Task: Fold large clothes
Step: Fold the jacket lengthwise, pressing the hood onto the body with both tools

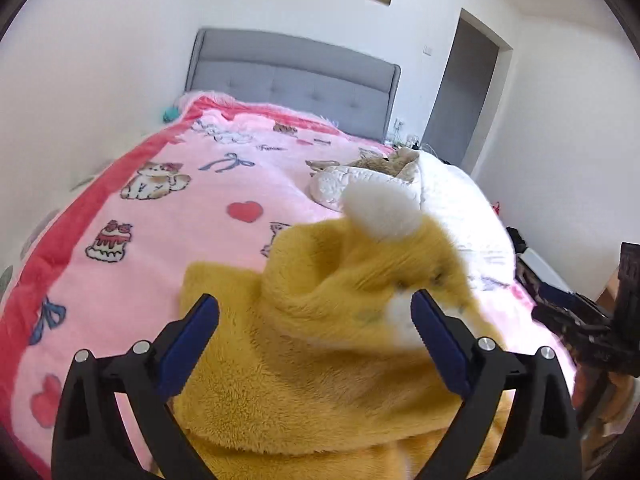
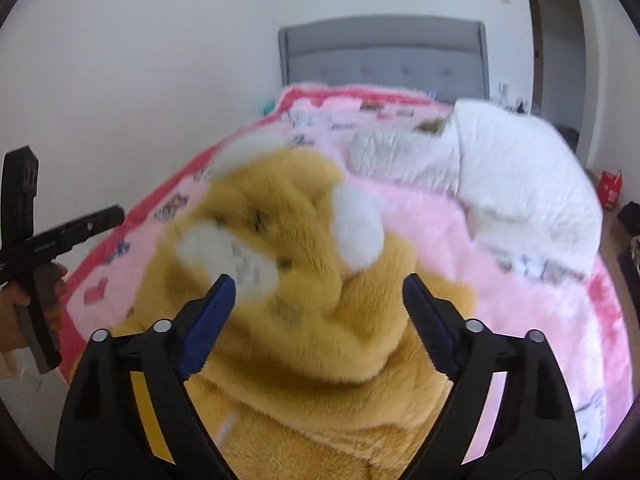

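Both our grippers, left gripper point(image 1: 316, 314) and right gripper point(image 2: 318, 294), gape wide, holding nothing. The yellow fleece onesie point(image 1: 320, 360) on the pink blanket point(image 1: 168, 216) looks soft, bulky and floppy; we'd pinch its edges

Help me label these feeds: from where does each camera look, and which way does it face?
Left wrist: sits behind the open left tongs, facing up the bed toward the headboard; right tongs at right edge.
Right wrist: sits behind the open right tongs, facing likewise; left tongs and hand at left.
Shared: yellow garment, white quilt.
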Demonstrator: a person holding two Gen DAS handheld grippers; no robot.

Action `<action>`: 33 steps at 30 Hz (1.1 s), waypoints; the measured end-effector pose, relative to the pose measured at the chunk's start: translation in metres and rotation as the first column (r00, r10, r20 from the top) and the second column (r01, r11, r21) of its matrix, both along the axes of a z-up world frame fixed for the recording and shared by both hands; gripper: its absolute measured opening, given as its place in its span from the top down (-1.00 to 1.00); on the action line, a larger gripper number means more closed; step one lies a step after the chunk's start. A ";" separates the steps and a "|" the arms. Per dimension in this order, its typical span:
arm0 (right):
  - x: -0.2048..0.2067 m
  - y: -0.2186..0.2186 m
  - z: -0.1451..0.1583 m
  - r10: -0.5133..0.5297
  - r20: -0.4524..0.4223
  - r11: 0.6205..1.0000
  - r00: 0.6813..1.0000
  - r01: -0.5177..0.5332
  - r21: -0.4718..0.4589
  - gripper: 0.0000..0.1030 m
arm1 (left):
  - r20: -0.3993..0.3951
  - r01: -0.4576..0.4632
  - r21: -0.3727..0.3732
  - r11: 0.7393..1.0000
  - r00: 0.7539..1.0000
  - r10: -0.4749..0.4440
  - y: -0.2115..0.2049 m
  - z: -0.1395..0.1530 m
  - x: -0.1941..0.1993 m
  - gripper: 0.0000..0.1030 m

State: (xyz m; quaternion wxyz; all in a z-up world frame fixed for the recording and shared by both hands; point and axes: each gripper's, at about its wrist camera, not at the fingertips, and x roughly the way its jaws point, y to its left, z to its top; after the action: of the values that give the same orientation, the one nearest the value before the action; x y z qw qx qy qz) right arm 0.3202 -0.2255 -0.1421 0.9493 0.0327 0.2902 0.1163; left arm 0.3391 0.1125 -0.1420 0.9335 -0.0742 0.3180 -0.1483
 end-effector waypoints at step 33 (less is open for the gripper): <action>0.074 -0.015 -0.116 -0.094 -0.447 0.965 0.890 0.192 0.180 -0.32 | -0.322 0.018 -0.137 0.990 0.945 -0.062 -0.009 -0.119 0.097 -0.49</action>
State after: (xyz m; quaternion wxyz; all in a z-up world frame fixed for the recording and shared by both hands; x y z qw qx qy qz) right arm 0.3944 -0.2407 -0.2579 0.8571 0.1838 0.4766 0.0667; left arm 0.4360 0.1038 -0.2609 0.8580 -0.1528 0.4586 -0.1736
